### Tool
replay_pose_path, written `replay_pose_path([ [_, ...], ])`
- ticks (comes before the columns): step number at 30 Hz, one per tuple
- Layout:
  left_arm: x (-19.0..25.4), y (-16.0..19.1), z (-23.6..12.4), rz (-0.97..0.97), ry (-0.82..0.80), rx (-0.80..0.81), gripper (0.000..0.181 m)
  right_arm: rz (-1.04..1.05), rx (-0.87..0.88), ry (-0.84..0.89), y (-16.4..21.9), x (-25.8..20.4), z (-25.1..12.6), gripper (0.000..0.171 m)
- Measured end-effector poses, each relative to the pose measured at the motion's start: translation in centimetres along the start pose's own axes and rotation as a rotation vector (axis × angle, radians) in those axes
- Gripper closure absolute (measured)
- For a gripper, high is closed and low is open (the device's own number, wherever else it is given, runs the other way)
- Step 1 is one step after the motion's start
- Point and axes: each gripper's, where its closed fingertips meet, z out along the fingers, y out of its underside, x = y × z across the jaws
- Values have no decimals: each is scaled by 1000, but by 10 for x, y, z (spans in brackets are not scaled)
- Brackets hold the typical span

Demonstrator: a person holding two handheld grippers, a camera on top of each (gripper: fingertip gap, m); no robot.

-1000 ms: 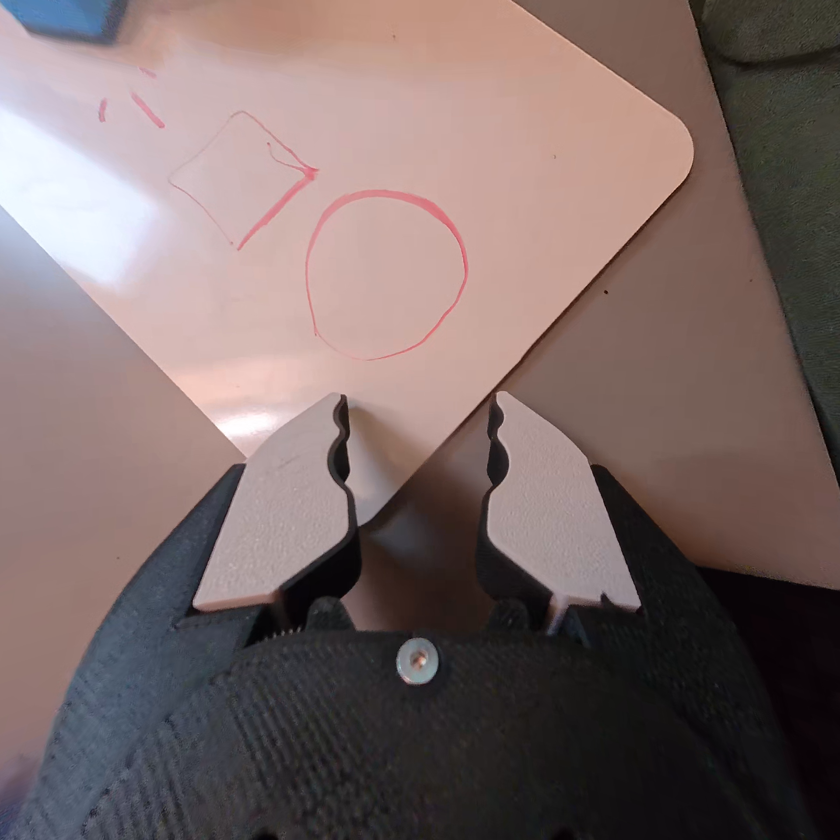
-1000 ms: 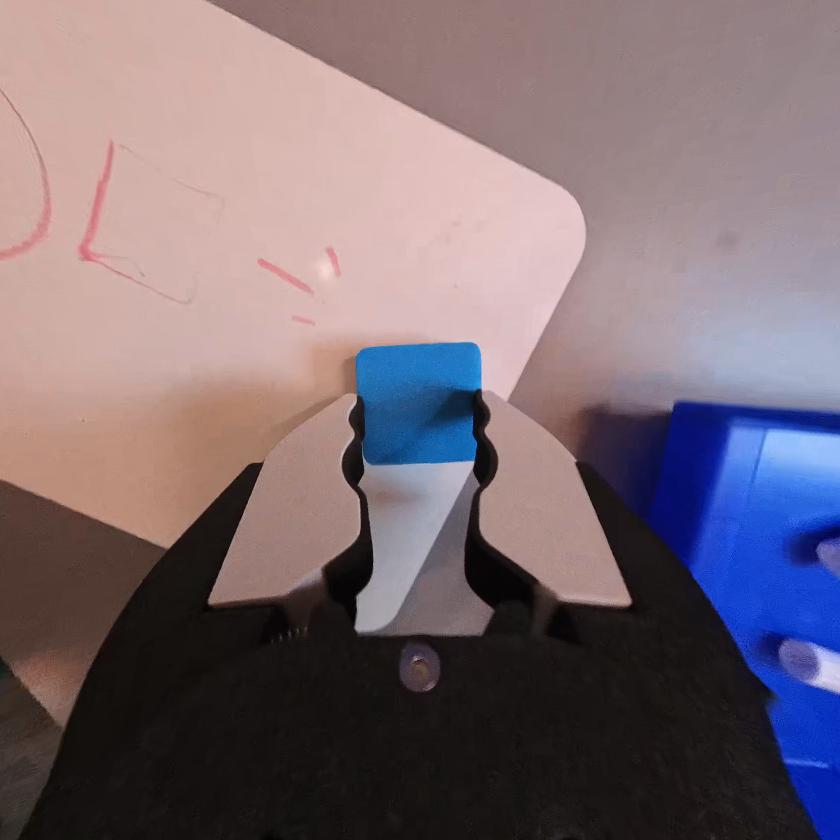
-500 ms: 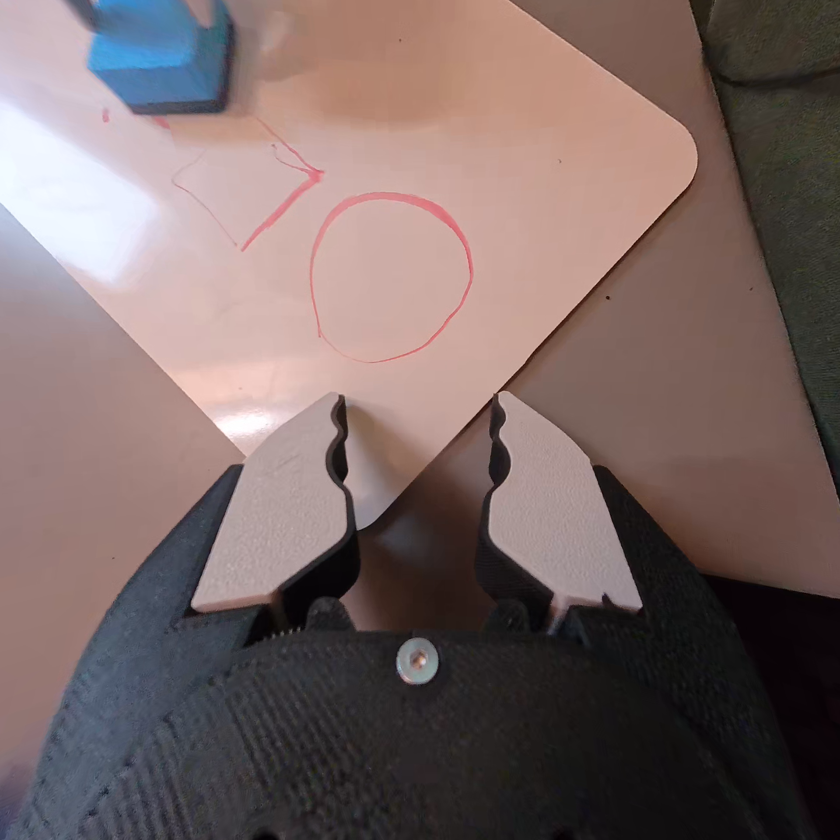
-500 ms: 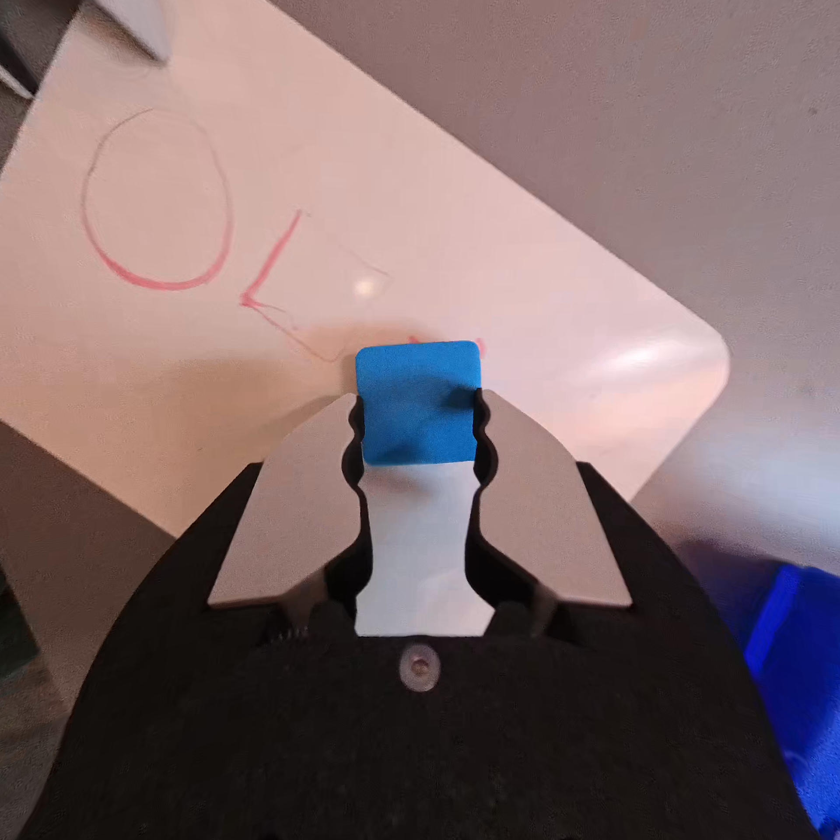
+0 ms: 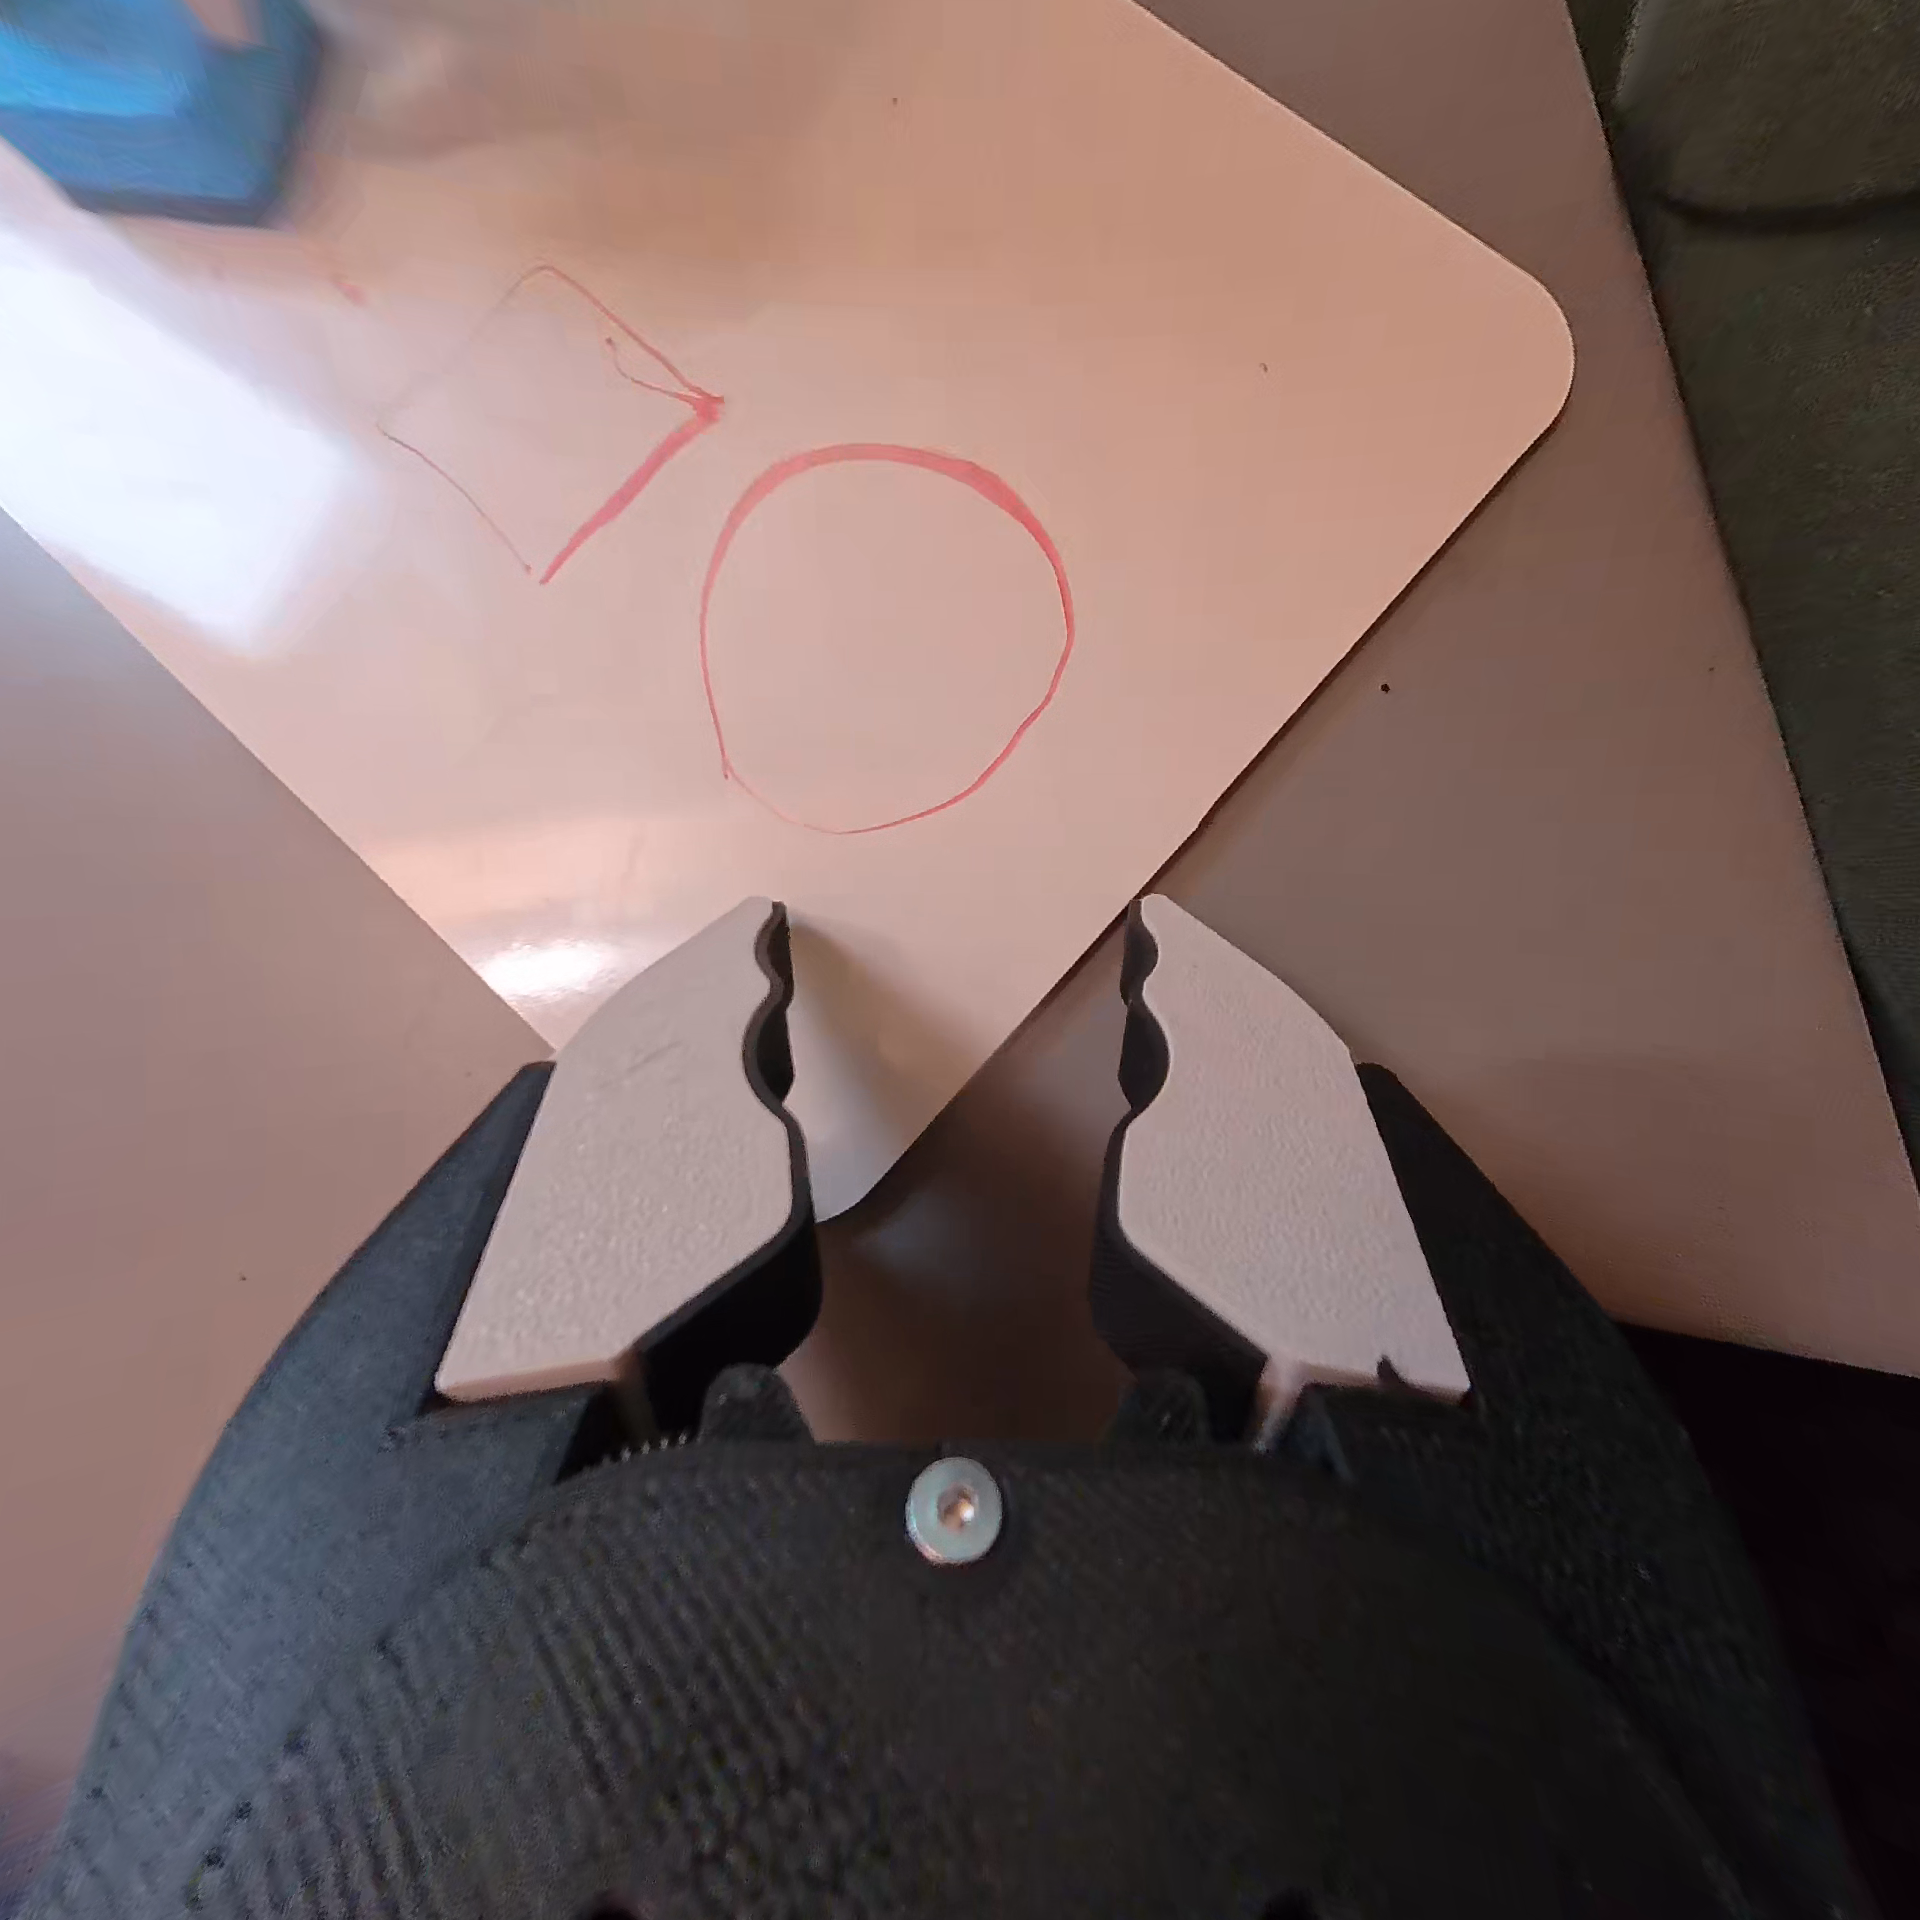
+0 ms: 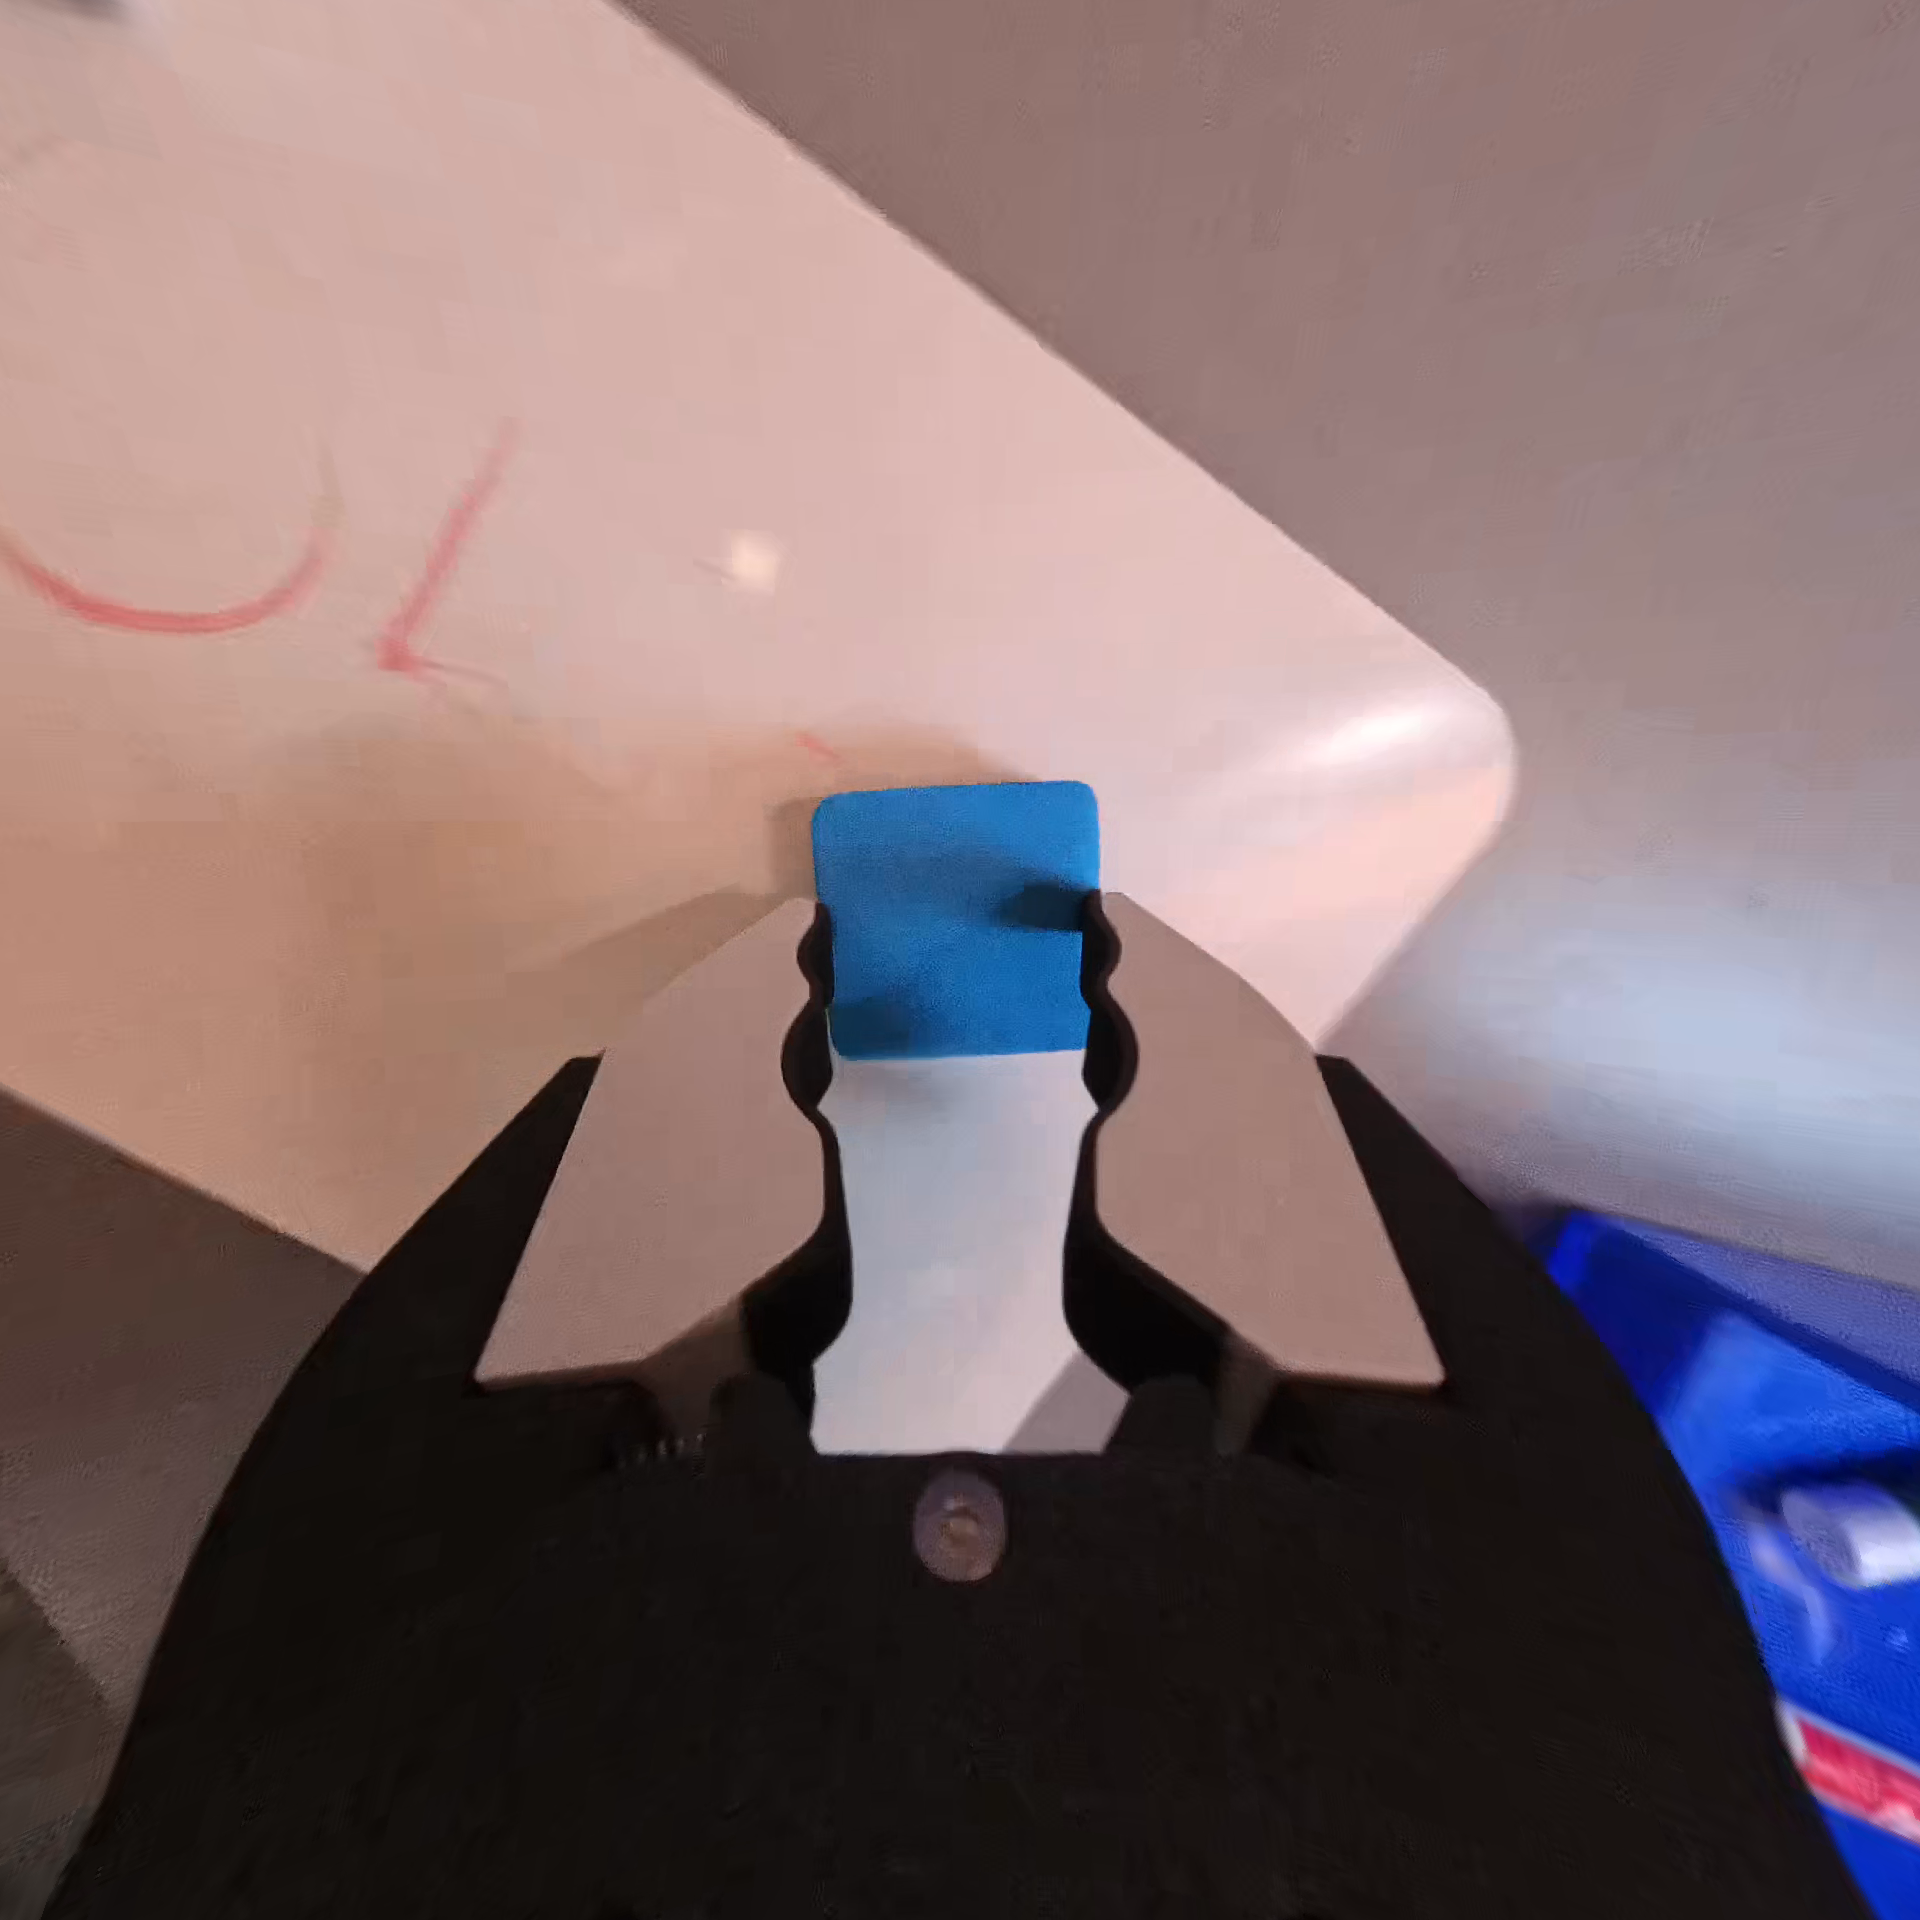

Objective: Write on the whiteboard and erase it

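Observation:
The whiteboard (image 5: 1039, 260) lies flat on a brown table, its near corner between my left fingers. It bears a red circle (image 5: 883, 639) and a partly wiped red square (image 5: 561, 416). My left gripper (image 5: 956, 920) is open and empty, resting over that corner. My right gripper (image 6: 951, 914) is shut on a blue eraser (image 6: 951, 914) that presses on the board (image 6: 727, 312) near its right corner; the eraser shows blurred at the top left of the left wrist view (image 5: 145, 114). A small red trace (image 6: 816, 746) lies just left of the eraser.
A blue bin (image 6: 1766, 1455) with markers stands on the table right of the board in the right wrist view. A dark green cushion (image 5: 1808, 416) borders the table's right edge in the left wrist view.
The right gripper has swept the eraser back and forth over the board's far end. The short red strokes beside the square are wiped away and the square's lines are fainter. The left gripper has stayed put.

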Motion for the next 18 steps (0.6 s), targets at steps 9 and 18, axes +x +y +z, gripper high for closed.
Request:
replay_pose_path([
  [9,1,-1,1,2,2,7,119,-182,64,-88,-35,-70,13,125],
  [18,5,-1,2,18,-2,-9,116,-133,105,-144,-52,-85,18,125],
])
